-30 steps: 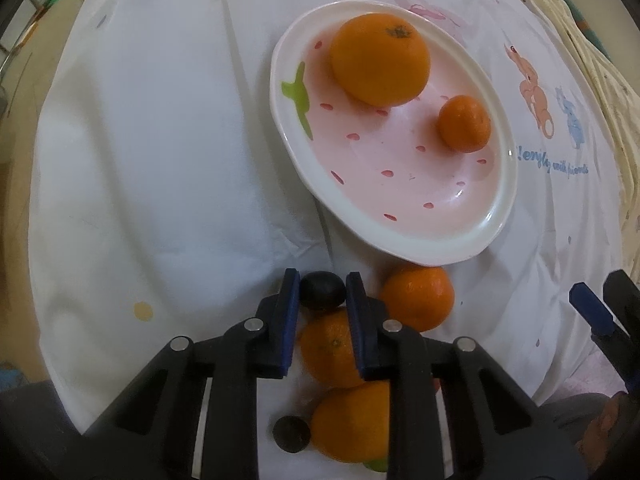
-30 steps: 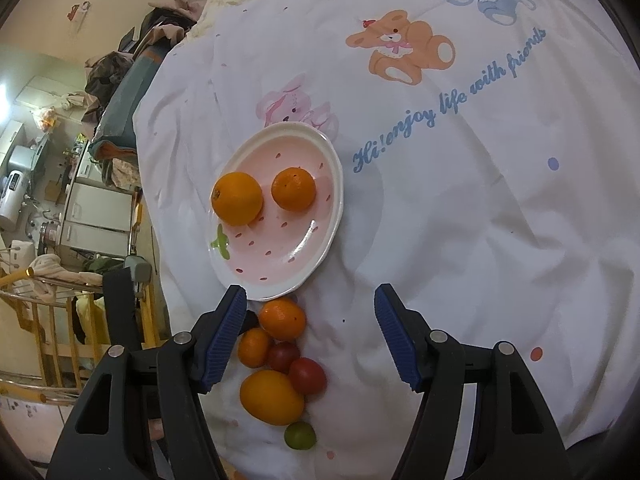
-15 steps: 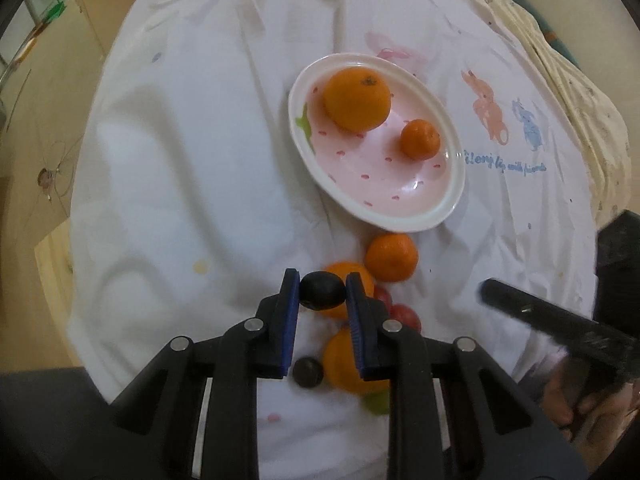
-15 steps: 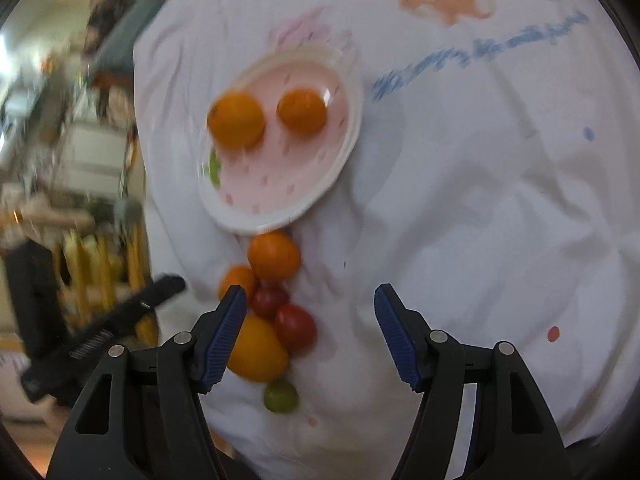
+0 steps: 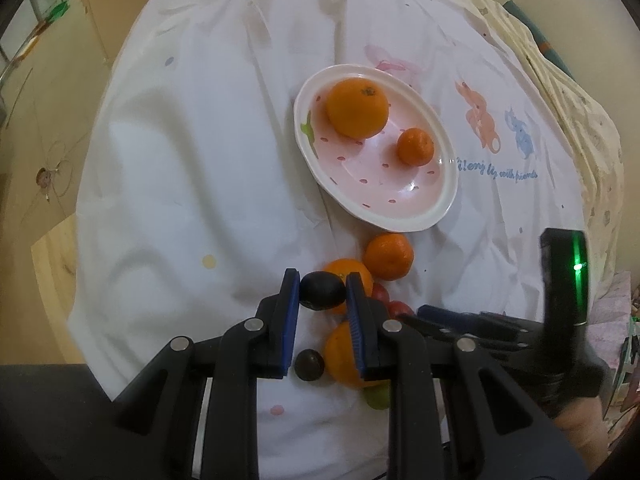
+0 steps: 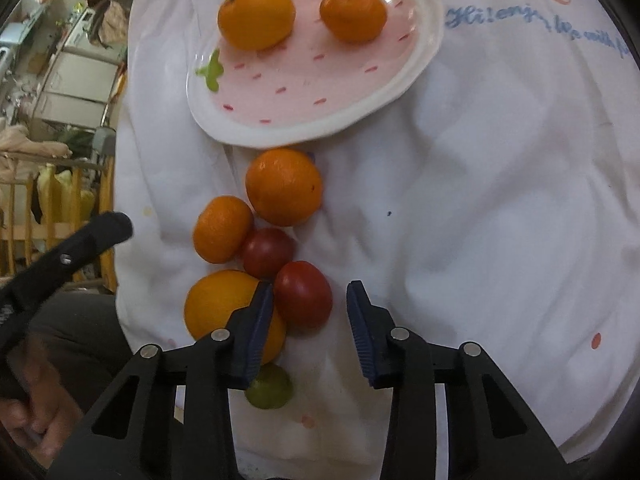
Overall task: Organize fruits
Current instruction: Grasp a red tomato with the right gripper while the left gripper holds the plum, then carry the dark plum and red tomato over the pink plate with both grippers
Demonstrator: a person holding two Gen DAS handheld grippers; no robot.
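Note:
My left gripper (image 5: pixel 322 294) is shut on a small dark plum (image 5: pixel 322 291) and holds it above the fruit pile on the white cloth. A pink oval plate (image 5: pixel 400 208) beyond it holds a big orange (image 5: pixel 357 108) and a small mandarin (image 5: pixel 415 147). My right gripper (image 6: pixel 310 304) is open, low over the pile, with a red tomato (image 6: pixel 303 300) between its fingers. The pile has an orange (image 6: pixel 284 187), a mandarin (image 6: pixel 223 229), a second tomato (image 6: pixel 267 252), a yellow-orange fruit (image 6: pixel 218 304) and a green fruit (image 6: pixel 269 390). Another dark plum (image 5: pixel 309 365) lies below my left gripper.
The white printed cloth (image 5: pixel 180 168) covers a round table whose edges drop off left and near. The plate also shows in the right wrist view (image 6: pixel 428 40). Room furniture (image 6: pixel 76 80) stands beyond the left edge.
My right gripper has dropped toward the fruit pile and narrowed around the red tomato. My left gripper has kept its hold on the plum and sits a little nearer the plate than half a second ago.

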